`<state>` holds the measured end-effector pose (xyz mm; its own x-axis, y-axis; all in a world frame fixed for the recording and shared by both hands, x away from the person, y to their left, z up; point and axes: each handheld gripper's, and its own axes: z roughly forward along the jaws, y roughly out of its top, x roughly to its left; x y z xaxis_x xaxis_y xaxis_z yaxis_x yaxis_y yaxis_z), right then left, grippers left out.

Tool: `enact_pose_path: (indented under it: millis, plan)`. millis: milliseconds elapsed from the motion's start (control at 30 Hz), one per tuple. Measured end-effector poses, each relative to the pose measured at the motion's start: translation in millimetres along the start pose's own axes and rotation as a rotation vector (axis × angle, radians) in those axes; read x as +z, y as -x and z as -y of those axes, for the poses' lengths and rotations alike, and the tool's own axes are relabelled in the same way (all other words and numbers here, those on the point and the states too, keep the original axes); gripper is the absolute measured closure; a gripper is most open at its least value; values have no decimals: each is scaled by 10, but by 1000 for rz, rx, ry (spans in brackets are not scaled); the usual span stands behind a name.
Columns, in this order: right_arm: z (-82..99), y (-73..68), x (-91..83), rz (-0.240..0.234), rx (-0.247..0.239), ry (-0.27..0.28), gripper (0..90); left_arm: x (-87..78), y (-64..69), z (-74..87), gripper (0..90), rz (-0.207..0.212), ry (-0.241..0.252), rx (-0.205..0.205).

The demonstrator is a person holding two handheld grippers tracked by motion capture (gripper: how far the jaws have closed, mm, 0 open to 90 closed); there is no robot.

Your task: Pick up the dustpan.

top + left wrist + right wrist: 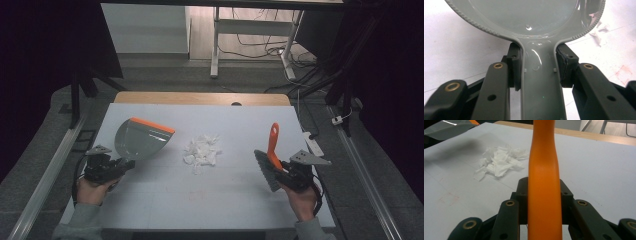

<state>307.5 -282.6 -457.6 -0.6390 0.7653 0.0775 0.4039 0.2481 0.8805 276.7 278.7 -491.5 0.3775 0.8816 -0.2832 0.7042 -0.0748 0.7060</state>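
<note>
Grey glossy plastic dustpan (141,140) (orange lip, ribbed rim) is clamped by its handle in the left gripper (107,167) jaws, left of the crumpled white paper scraps (202,151) mid-counter (240,200). Right gripper (295,172) jaws pinch the brush (270,160) by its smooth orange handle.

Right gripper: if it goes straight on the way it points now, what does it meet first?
The right gripper, shut on the brush handle, points past the paper scraps; its way looks free to the table's far edge, though depth is uncertain.

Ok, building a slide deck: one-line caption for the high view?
Left gripper holds a grey dustpan, right gripper a brush, flanking torn paper scraps.
</note>
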Motion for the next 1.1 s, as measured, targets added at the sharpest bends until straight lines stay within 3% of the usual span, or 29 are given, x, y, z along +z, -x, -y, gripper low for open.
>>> enact_pose_path:
  millis: [367,1100]
  plan:
    - [-8,11,-25,5,-1,9,698,-61,9,-14,614,25,11,38]
    - [-18,19,-27,20,1,14,698,-264,137,-44,615,111,-27,227]
